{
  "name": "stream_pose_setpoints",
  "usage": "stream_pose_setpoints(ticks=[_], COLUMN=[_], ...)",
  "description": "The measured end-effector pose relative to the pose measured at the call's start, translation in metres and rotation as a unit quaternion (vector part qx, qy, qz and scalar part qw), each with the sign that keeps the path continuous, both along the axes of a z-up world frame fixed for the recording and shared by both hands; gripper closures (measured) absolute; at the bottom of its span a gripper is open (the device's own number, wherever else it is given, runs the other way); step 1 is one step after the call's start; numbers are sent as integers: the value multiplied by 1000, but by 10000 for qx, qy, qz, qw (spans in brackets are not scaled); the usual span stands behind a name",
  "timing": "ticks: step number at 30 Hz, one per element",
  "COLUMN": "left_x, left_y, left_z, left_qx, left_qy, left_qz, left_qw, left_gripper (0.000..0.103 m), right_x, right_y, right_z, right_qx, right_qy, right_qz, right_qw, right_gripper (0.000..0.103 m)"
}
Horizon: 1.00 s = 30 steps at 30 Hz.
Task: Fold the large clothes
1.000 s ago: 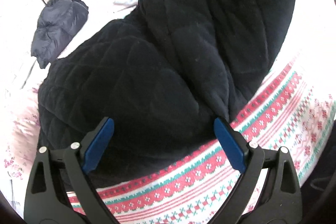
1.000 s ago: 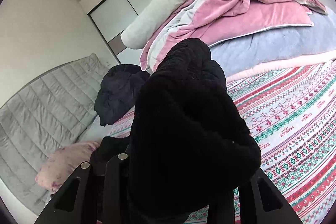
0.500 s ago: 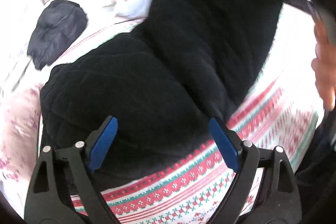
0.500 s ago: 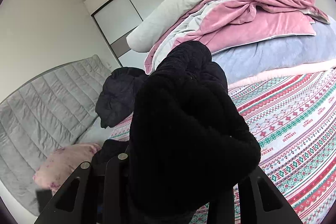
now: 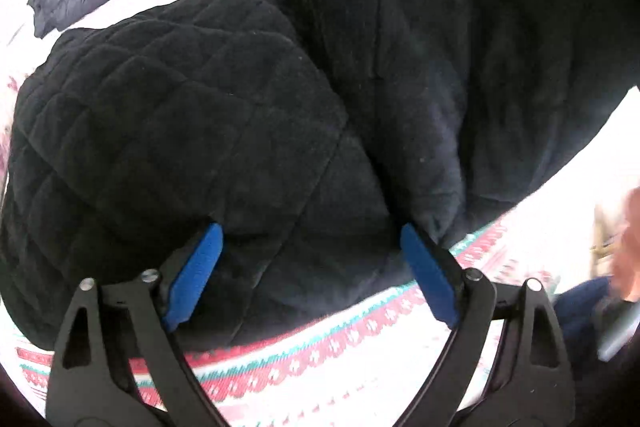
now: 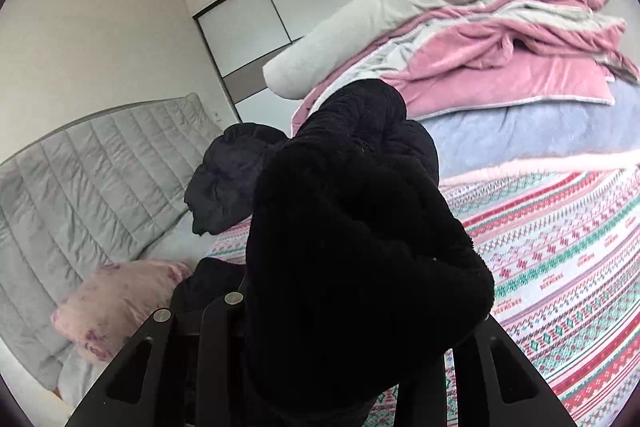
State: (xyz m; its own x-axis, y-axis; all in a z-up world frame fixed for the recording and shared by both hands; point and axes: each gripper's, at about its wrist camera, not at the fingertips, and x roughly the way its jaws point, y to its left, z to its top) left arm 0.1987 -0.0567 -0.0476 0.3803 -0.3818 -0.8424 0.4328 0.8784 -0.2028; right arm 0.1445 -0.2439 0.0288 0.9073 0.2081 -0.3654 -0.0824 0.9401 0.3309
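bedding stack (image 6: pixel 500 67) — (right view only)

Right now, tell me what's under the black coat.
The striped bedspread shows under the black coat along its near edge. Whatever else lies beneath is covered.

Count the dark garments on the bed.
2: the black quilted coat bunched in the right hand-held gripper, and a navy puffer jacket near the headboard. Others may be hidden.

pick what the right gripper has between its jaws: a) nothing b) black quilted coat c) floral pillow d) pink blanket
b: in the right wrist view a thick bunch of the black quilted coat fills the right gripper, while the pink blanket and floral pillow lie apart on the bed.
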Motion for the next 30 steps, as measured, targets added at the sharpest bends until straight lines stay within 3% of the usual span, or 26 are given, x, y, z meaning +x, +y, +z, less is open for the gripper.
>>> stream_pose_setpoints(ticks=[4, 8, 10, 13, 16, 18, 19, 21, 23, 24, 26, 27, 28, 30], left_x=[5, 21, 22, 29, 27, 27, 27, 22, 19, 19, 13, 13, 14, 17], left_y=[62, 125, 157, 207, 254, 281, 293, 306, 315, 320, 318, 319, 318, 315], left_z=[29, 32, 36, 43, 43, 41, 41, 39, 39, 39, 40, 39, 37, 35], left_qx=[-850, -1225, -1421, -1684, -2006, -2222, -2284, -2347, -2442, -2465, -2455, -2432, -2403, -2367], left_qy=[-1, 262, 271, 125, 132, 109, 72, 54, 41, 28, 23, 37, 65, 108], left_qz=[437, 924, 1159, 1577, 2094, 2405, 2538, 2621, 2656, 2689, 2709, 2705, 2676, 2581], left_qw=[9954, 9878, 9827, 9729, 9569, 9448, 9399, 9360, 9326, 9311, 9308, 9315, 9331, 9366], left_gripper=[13, 13, 13, 13, 13, 13, 13, 13, 13, 13, 13, 13, 13, 13], right_x=[-3, -10, -14, -24, -32, -36, -38, -43, -47, -51, -59, -63, -64, -59], right_y=[16, 47, 70, 130, 200, 250, 276, 318, 344, 359, 375, 381, 383, 380], right_z=[7, 16, 20, 20, 3, -24, -44, -89, -126, -153, -183, -192, -191, -179], right_qx=[-281, -953, -1402, -2404, -3479, -4348, -4825, -5515, -5840, -6127, -6610, -6769, -6763, -6542], right_qy=[-121, -361, -564, -986, -1206, -1256, -1270, -1186, -976, -899, -1008, -1065, -1043, -880], right_qz=[4, 14, 89, 330, 674, 967, 1155, 1625, 2084, 2277, 2299, 2269, 2279, 2358], right_qw=[9995, 9948, 9885, 9651, 9273, 8865, 8589, 8096, 7785, 7514, 7072, 6921, 6926, 7132], right_gripper=[67, 67, 67, 67, 67, 67, 67, 67, 66, 66, 66, 66, 66, 66])
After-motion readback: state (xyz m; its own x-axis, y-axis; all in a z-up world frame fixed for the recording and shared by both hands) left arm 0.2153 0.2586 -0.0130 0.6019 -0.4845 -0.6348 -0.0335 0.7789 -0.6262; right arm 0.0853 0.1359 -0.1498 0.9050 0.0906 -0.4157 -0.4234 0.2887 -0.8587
